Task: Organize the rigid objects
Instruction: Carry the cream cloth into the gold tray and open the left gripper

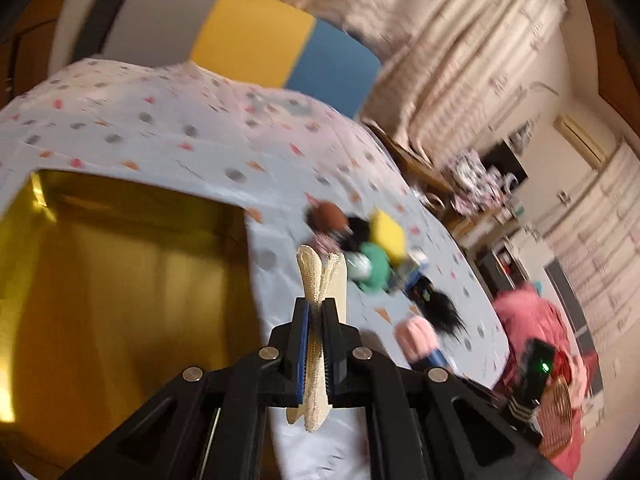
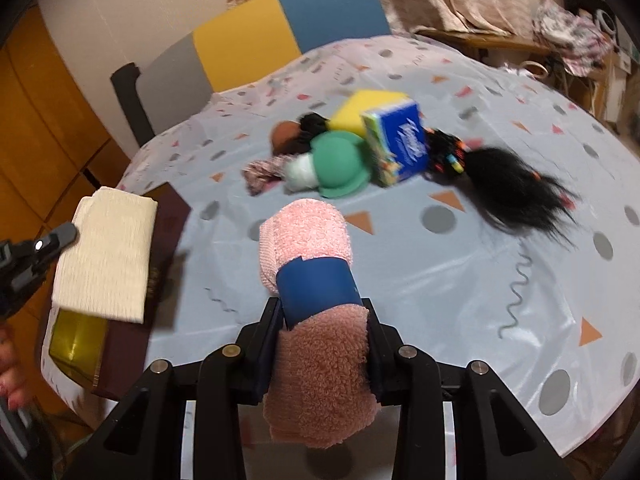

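Step in hand, judged: carrying picked items toward the gold box (image 1: 120,280) at the left edge of the tabletop (image 2: 440,264).

Left gripper (image 1: 316,312): fingers clenched on a folded cream cloth (image 1: 316,280), held edge-on and clear of the tabletop, beside and just right of the box opening. Pointing down at a slant; frame blurred, so mid-travel by appearance. In the right wrist view, same cloth (image 2: 106,256) hanging over the box's dark lid.

Box interior: nothing visible inside from this angle.

Right gripper (image 2: 324,344): fingers clamped on a rolled pink towel (image 2: 308,236) with a blue band (image 2: 316,284), lifted above the tabletop, pitched downward.

Further right, on the tabletop: pile of a green cap (image 2: 340,164), yellow sponge (image 2: 368,108), blue tissue pack (image 2: 400,144) and black wig (image 2: 516,188), untouched.

Next move, judged: left hand over the box opening before release; right hand waiting clear to avoid collision.
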